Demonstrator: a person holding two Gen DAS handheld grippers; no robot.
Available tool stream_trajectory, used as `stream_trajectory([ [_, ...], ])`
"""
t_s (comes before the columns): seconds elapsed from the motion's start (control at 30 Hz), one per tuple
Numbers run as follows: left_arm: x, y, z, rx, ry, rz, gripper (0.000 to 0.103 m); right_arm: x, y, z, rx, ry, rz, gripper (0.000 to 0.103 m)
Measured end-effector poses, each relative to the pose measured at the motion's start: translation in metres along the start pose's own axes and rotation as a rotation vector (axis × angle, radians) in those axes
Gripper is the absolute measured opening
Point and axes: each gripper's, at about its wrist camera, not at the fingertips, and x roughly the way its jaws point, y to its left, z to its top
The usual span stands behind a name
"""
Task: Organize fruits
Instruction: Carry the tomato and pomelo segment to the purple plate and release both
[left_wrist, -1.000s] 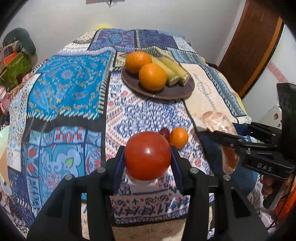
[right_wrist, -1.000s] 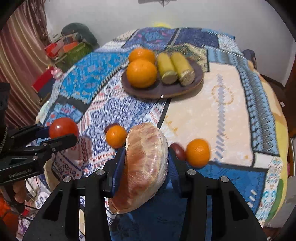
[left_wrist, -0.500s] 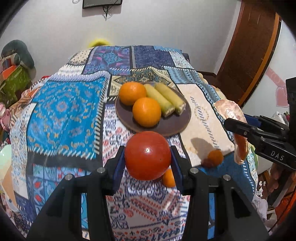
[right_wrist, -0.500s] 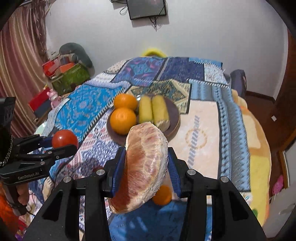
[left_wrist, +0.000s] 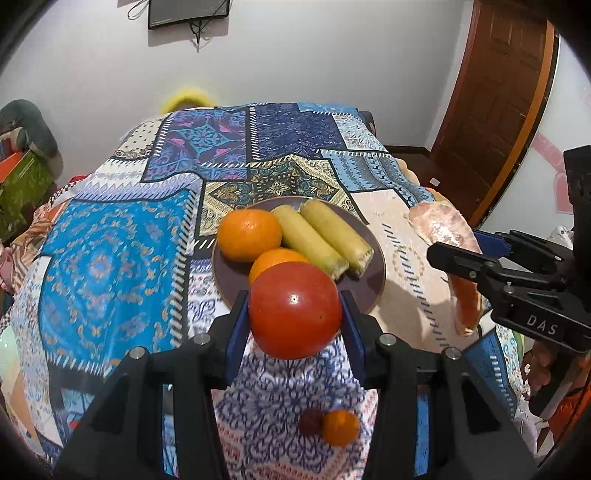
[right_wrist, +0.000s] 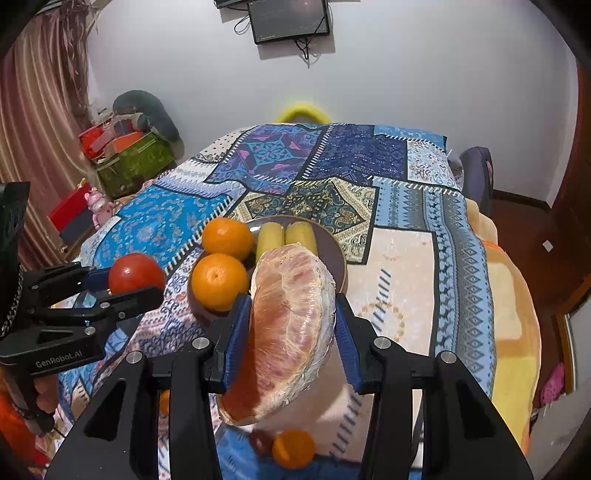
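Observation:
My left gripper (left_wrist: 294, 311) is shut on a red tomato (left_wrist: 294, 309) and holds it above the near edge of a brown plate (left_wrist: 375, 260). The plate carries two oranges (left_wrist: 248, 233) and two yellow corn pieces (left_wrist: 334, 236). My right gripper (right_wrist: 291, 330) is shut on a plastic-wrapped pomelo wedge (right_wrist: 288, 332), held in the air right of the plate; it also shows in the left wrist view (left_wrist: 448, 251). The tomato shows in the right wrist view (right_wrist: 136, 273) too.
A small orange (left_wrist: 340, 426) and a dark round fruit (left_wrist: 310, 421) lie on the patchwork cloth (left_wrist: 110, 258) below my grippers. Another pair lies under the right gripper (right_wrist: 293, 448). Boxes (right_wrist: 129, 155) stand left; a door (left_wrist: 495, 110) is right.
Both grippers have risen and moved forward toward the plate with their fruit. The loose small fruits have dropped to the bottom of both views.

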Motion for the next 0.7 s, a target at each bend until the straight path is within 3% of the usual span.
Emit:
stream_trajectory([
  [0.4, 0.036, 0.004, 0.035, 0.006, -0.02, -0.003, 0.046, 0.05, -0.007, 0.031, -0.021, 0.019, 0.015, 0.041],
  [0.7, 0.057, 0.024, 0.042, -0.022, -0.011, 0.008, 0.046, 0.098, -0.006, 0.046, -0.027, 0.069, 0.063, 0.041],
])
